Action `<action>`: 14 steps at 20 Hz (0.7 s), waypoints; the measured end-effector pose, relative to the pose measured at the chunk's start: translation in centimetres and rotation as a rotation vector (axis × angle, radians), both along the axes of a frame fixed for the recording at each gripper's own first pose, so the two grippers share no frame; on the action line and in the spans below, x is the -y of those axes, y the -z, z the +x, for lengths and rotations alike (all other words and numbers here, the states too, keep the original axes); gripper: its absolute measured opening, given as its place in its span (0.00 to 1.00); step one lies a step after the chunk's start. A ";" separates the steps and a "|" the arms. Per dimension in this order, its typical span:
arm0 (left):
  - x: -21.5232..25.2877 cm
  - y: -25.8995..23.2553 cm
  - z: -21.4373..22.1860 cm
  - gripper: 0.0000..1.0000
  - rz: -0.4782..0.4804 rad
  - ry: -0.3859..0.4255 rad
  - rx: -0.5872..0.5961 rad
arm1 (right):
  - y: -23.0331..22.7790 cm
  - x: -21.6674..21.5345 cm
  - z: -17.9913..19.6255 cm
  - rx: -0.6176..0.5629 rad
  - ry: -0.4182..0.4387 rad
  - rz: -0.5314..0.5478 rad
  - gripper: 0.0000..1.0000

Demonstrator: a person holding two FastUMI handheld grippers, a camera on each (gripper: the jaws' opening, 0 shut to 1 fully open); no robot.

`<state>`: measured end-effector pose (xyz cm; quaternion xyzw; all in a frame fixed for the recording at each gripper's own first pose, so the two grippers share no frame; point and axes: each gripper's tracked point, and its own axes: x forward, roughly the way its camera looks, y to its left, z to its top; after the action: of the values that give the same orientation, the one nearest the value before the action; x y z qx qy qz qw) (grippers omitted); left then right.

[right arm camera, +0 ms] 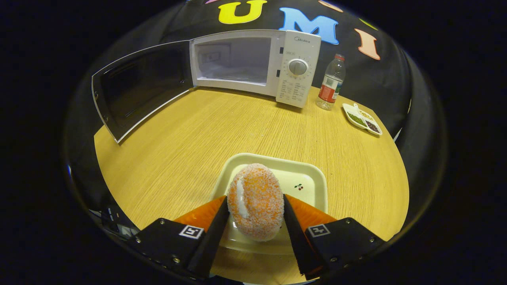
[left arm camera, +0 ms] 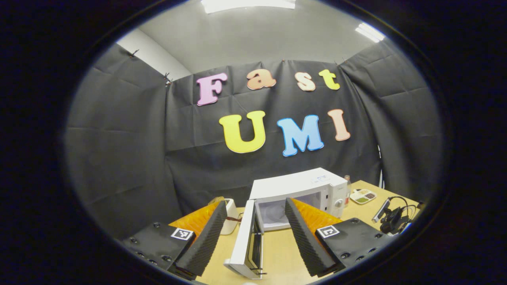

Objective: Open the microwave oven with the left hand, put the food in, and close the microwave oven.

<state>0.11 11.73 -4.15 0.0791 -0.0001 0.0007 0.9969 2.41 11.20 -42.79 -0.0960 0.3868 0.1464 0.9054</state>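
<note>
Right gripper (right arm camera: 255, 221): nearest item in the right gripper view; both ridged black fingers press on the flanks of the food, one on each side.

Food (right arm camera: 256, 202): round orange pastry with a pale sugary crust and a white streak of filling, standing on edge between the fingers, over the tray's near half; whether it touches the tray cannot be told.

Tray (right arm camera: 305, 176): pale cream, rectangular with rounded corners, small cherry motif at its right side; lies on the near part of the table.

Table (right arm camera: 222, 126): light wood-grain top.

Microwave oven (right arm camera: 295, 67): white, at the far edge of the table, dial panel on its right; cavity lit and bare.

Door (right arm camera: 138, 85): swung fully open to the left, dark window facing forward.

Bottle (right arm camera: 332, 83): clear plastic, red label, upright just right of the oven.

Divided dish (right arm camera: 362, 118): white, small, holding green and dark contents; right of the bottle, near the table's far right edge.

Left gripper (left arm camera: 255, 233): fingers spread wide apart, holding nothing. In the left gripper view the open door's edge (left arm camera: 247, 241) stands between them, farther off; contact cannot be told. A white cup-like object (left arm camera: 229, 215) sits left of the oven; black cabled gear (left arm camera: 392, 217) lies far right.
</note>
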 end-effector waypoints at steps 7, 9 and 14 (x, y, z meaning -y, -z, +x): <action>-0.9 -0.1 0.3 1.00 0.019 -0.004 -0.001 | -2.5 -0.3 -0.3 -0.032 -0.044 -0.001 0.58; -1.0 0.0 0.3 1.00 0.017 -0.005 -0.002 | -4.4 -1.7 -0.4 -0.026 -0.059 0.049 0.58; -1.7 0.9 0.6 1.00 0.006 -0.009 -0.015 | -9.9 -6.9 2.0 -0.011 -0.002 0.293 0.58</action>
<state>0.72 13.47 -5.04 0.0822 0.0076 0.0045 0.9966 4.37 18.14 -32.90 0.0375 0.3661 0.2026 0.9075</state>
